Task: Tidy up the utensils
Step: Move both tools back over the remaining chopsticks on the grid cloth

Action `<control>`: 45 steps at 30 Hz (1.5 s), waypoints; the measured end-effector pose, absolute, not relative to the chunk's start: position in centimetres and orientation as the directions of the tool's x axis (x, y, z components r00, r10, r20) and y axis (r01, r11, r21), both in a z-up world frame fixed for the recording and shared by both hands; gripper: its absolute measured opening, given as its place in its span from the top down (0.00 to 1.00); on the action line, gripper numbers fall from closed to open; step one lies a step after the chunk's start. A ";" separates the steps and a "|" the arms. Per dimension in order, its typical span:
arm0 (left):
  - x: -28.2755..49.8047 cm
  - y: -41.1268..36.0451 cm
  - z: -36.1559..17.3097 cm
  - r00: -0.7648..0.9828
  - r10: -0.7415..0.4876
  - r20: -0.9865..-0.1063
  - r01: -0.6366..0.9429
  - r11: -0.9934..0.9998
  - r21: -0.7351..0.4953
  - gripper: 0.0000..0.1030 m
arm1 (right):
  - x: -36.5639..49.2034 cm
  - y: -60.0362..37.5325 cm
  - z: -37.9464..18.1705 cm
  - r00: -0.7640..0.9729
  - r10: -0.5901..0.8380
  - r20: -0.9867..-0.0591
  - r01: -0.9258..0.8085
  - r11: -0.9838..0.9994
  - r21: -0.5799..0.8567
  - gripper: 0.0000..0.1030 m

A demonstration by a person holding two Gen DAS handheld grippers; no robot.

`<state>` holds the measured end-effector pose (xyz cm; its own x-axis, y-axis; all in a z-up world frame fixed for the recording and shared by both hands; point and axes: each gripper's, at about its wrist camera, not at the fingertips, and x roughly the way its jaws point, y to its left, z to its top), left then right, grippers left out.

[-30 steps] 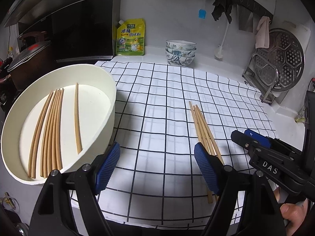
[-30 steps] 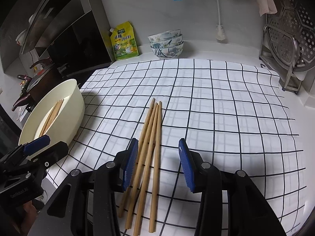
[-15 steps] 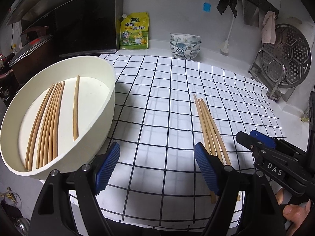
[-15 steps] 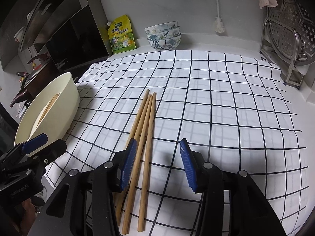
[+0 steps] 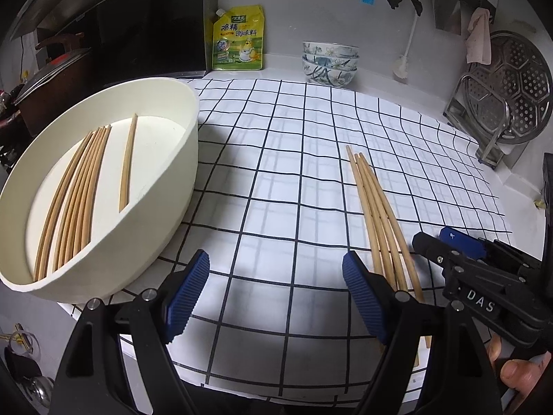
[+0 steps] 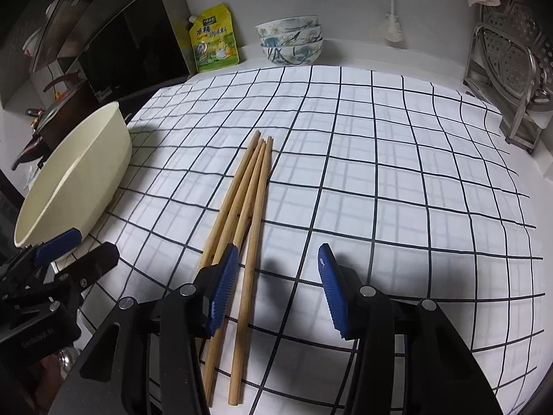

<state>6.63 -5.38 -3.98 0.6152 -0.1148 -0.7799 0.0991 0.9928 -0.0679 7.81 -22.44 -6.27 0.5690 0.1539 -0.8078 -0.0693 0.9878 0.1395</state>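
Kitchen counter, covered by a checked cloth (image 5: 293,180), is seen in the left view. Left tongs (image 5: 276,297) are held wide apart, empty. 7 chopsticks (image 5: 79,193) are counted in the white tub (image 5: 166,186), ahead-left of the tongs; 4 loose chopsticks (image 5: 376,214) lie just right of them. 3 stacked bowls (image 5: 330,64) stand far ahead.

In the right view, right tongs (image 6: 276,290) are parted, with 1 of the 4 loose chopsticks (image 6: 247,204) between the pads, untouched. Neighbouring sticks could be nudged or scattered, since 1 pad overlaps the bundle.
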 end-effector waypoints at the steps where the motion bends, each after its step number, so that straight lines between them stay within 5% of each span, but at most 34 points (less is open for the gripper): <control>1: 6.7 -5.3 -4.0 0.615 -0.111 -0.781 0.095 0.993 -0.067 0.24 | 7.8 -22.3 -6.5 0.564 0.148 -0.813 -0.070 0.989 0.131 0.55; 14: 6.8 -6.1 -4.7 0.614 -0.117 -0.781 0.121 0.991 -0.053 0.23 | 7.8 -21.7 -7.8 0.560 0.026 -0.828 -0.059 0.998 -0.008 0.55; 45: 8.4 -10.5 -8.1 0.580 -0.094 -0.809 0.204 0.978 0.032 0.16 | 7.5 -25.9 -7.5 0.572 0.028 -0.820 0.016 0.999 0.044 0.54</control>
<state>8.36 -10.51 -8.07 0.5803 -0.0943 -0.8089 0.2041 0.9784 0.0323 7.45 -25.87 -7.47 0.5719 0.0276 -0.8199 0.0155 0.9989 0.0445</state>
